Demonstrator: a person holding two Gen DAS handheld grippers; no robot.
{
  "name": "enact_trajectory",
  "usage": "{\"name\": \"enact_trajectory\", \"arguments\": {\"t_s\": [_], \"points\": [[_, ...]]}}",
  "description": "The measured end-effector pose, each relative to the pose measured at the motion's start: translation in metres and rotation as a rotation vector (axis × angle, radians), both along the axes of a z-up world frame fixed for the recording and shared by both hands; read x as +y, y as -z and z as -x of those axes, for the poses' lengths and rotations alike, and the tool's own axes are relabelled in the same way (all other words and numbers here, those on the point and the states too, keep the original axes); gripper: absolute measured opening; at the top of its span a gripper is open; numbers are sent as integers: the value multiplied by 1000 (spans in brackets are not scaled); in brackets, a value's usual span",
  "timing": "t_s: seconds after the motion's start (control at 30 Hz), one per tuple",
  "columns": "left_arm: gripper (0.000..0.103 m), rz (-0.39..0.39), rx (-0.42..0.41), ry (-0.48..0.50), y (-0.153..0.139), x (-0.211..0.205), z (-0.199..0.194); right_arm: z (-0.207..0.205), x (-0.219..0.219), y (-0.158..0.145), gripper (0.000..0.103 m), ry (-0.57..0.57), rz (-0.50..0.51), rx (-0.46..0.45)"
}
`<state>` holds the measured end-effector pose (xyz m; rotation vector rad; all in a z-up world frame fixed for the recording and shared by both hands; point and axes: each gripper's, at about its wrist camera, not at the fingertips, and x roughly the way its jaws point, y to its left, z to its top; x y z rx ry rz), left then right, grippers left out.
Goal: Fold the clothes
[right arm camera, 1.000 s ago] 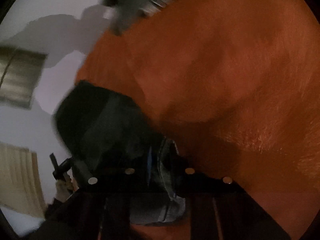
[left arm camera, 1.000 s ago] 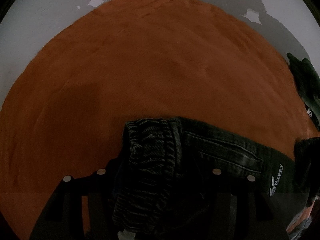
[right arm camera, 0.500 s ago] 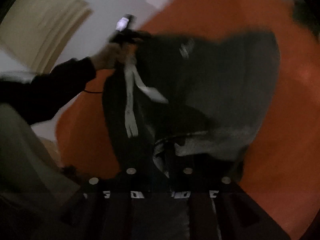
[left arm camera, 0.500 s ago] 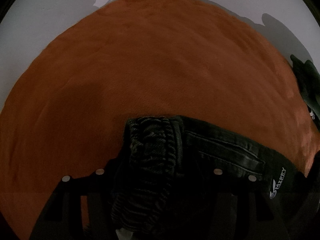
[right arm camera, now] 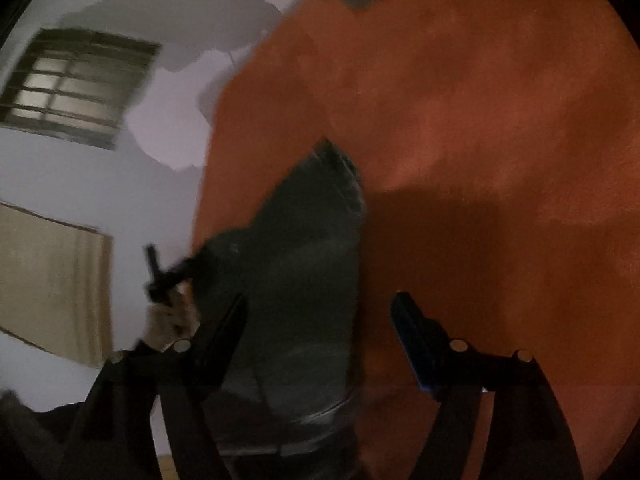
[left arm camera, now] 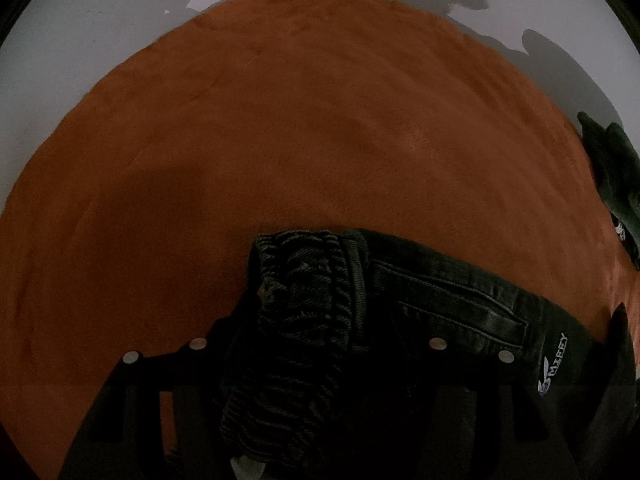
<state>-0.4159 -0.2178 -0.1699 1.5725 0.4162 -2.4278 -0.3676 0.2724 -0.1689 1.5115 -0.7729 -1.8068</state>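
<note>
Our left gripper (left arm camera: 316, 344) clamps the jeans (left arm camera: 440, 296) waistband between its jaws, right gripper (right arm camera: 320, 320) spread wide, empty; folding unfinished.

the right hand-held gripper (right arm camera: 320, 316) has let go: its jaws now stand wide apart, and the dark jeans (right arm camera: 304, 248) lie free between them on the orange blanket (right arm camera: 480, 120).

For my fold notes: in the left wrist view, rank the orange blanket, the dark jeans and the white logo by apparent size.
1. Orange blanket
2. Dark jeans, enlarged by nearness to the camera
3. White logo
</note>
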Motion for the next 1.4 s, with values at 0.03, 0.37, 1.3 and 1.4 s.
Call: {"name": "enact_trajectory", "arguments": {"t_s": [0.03, 0.37, 1.3, 1.4], "points": [[62, 2, 1, -1, 0, 1, 1, 0, -12, 10, 74, -24, 0, -18], [63, 7, -2, -8, -1, 5, 9, -63, 19, -70, 3, 261, -295, 260], [74, -8, -72, -13, 0, 10, 62, -152, 269, -47, 69, 845, -593, 6], [74, -5, -68, -12, 0, 11, 69, -150, 268, -33, 69, 710, -562, -2]]}}
